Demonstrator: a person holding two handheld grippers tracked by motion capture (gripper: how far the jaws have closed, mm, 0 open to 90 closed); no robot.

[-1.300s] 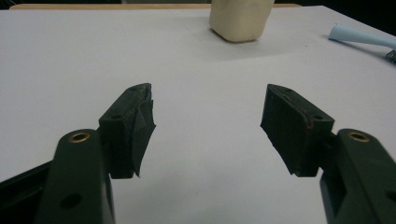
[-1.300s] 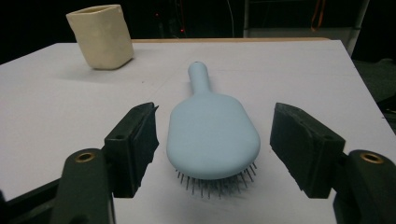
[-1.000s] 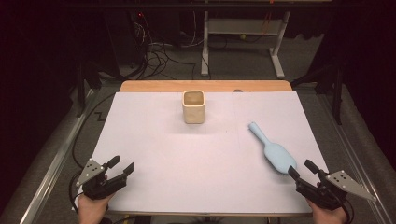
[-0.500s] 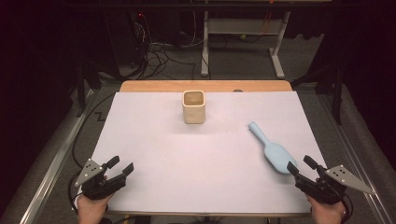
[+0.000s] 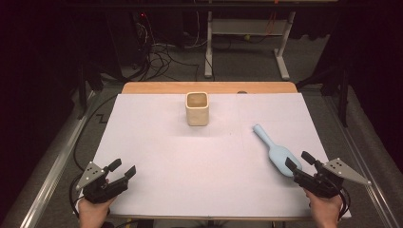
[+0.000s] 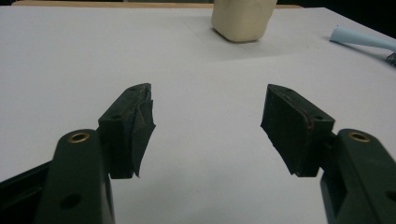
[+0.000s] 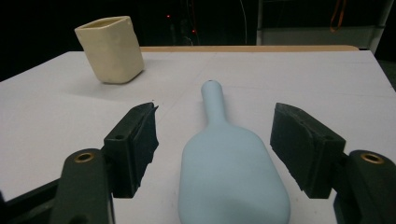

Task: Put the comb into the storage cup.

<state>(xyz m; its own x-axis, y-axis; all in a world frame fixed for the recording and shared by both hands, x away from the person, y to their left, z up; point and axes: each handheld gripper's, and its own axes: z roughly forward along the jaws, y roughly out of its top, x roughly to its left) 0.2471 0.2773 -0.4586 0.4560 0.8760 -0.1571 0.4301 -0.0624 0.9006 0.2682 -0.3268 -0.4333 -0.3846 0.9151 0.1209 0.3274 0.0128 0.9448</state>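
**Pale blue bottle lies between the right gripper's spread jaws**

White sheeting covers the table [image 5: 157,156], with a strip of bare wood along its far edge. At the near left corner a hand holds the left gripper [image 5: 122,171], a black two-jaw tool with a grey three-cornered plate on top, low over the white surface. Its jaws stand parted about halfway, and in the left gripper view [image 6: 208,123] nothing but bare sheet lies between the two black pads; they touch nothing.

Toward the far middle of the table stands the cream square-sided cup [image 5: 197,108], upright, mouth open to the top, well apart from both grippers. It also shows at the top of the left gripper view [image 6: 243,18] and at the upper left of the right gripper view [image 7: 110,49].

To the right lies the pale blue smooth bottle-shaped piece [image 5: 274,149], flat on its side on the white sheet, its narrow neck pointing toward the far middle and its wide body toward the near right corner. The right gripper [image 5: 299,161], held by a hand at the near right corner, points at that wide end. In the right gripper view [image 7: 215,140] the bottle's [image 7: 231,177] broad body lies between the jaws, which are held wide apart, one pad on each side with a visible gap of white sheet between each pad and the blue surface. The pads do not press on it, so the bottle is framed, not gripped.
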